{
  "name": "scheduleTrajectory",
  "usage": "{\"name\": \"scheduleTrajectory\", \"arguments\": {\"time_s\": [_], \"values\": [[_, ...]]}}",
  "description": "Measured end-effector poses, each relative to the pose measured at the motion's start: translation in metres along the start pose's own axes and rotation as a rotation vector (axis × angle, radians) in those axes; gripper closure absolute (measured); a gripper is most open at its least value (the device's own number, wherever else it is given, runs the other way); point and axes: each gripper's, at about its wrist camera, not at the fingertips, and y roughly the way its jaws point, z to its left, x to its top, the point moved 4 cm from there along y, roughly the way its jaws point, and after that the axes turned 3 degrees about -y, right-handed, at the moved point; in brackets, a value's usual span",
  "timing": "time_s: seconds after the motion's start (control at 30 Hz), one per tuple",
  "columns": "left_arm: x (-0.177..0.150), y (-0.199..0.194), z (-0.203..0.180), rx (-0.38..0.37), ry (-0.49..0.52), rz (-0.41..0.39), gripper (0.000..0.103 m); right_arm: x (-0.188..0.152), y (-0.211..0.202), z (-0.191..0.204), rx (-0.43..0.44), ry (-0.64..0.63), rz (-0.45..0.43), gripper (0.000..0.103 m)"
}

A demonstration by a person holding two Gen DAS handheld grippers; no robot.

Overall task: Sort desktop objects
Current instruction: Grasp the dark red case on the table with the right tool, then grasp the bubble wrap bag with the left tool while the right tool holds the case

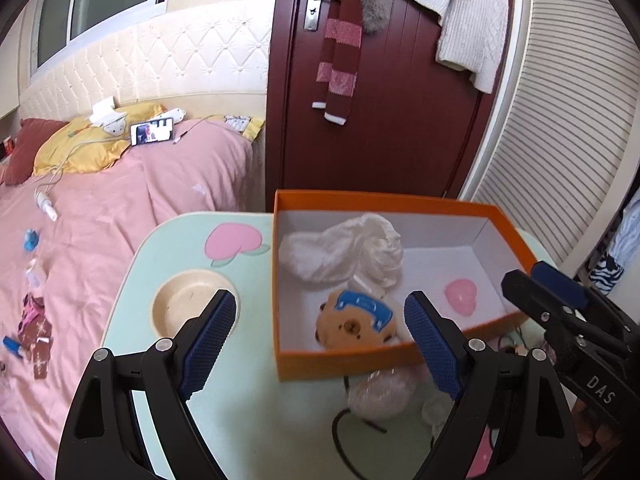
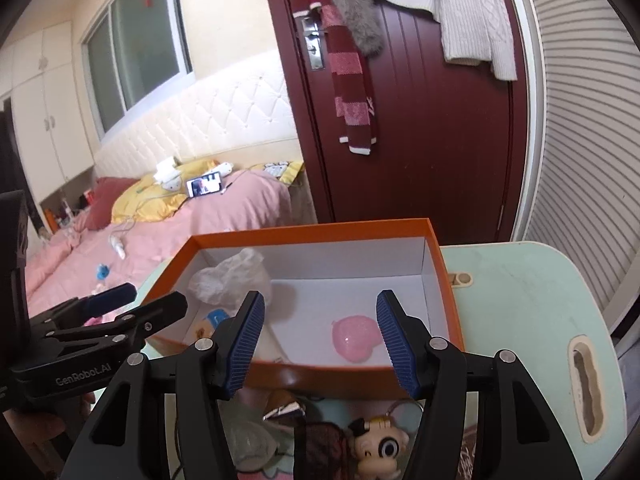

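1. Left wrist view: the left gripper (image 1: 320, 332) hangs over the near edge of the orange box (image 1: 400, 200) on the pale green table (image 1: 132, 288). Its fingers (image 1: 212, 332) stand wide with nothing between them.
2. Counted in the box here: one white cloth bundle (image 1: 340, 252) at the far left, one brown plush toy with a blue patch (image 1: 356, 320) at the near wall, one pink heart (image 1: 462, 294) to the right. That makes three things sorted.
3. On the table outside the box: one round recess like a bowl (image 1: 188, 304) to the left, and one clear pinkish wrapped thing (image 1: 378, 396) with a black cord (image 1: 340, 432) just near the box wall.
4. The right gripper (image 1: 560, 292) shows at the right edge, side on.
5. Right wrist view: the right gripper (image 2: 320, 336) points over the near box wall toward the heart. Its fingers (image 2: 394, 340) are partly apart and empty.
6. Still unsorted near the camera: one cartoon figure keychain (image 2: 380, 444), one dark red mesh pouch (image 2: 320, 448), one clear plastic thing (image 2: 252, 444); a shiny piece beside them is too unclear to name.
7. Judgement: both drops look done; this is the gap between placing and the next pick.
8. The next move calls for drawing back from the box and lowering open fingers onto one near item, likely the keychain.
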Motion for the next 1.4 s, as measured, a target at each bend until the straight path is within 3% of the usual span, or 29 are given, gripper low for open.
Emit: {"name": "scheduleTrajectory", "arguments": {"time_s": [0.4, 0.67, 0.83, 0.97, 1.07, 1.4], "values": [[-0.040, -0.020, 0.003, -0.014, -0.005, 0.069, 0.017, -0.041, -0.040, -0.007, -0.044, 0.032, 0.019, 0.045], [-0.071, -0.016, 0.006, -0.073, -0.047, 0.153, 0.017, -0.073, -0.046, -0.016, -0.048, 0.033, 0.107, 0.045], [-0.080, -0.005, -0.002, -0.046, 0.007, 0.169, 0.016, -0.078, -0.049, -0.010, -0.008, 0.035, 0.099, 0.045], [-0.087, 0.002, -0.016, 0.031, 0.125, 0.164, 0.013, -0.080, -0.044, 0.005, 0.028, -0.008, 0.111, 0.045], [-0.088, 0.001, -0.021, 0.038, 0.142, 0.163, 0.011, -0.083, -0.038, 0.013, 0.034, -0.024, 0.131, 0.046], [-0.088, -0.003, -0.025, 0.035, 0.147, 0.161, 0.011, -0.094, -0.014, 0.005, 0.016, 0.009, 0.187, 0.076]]}}
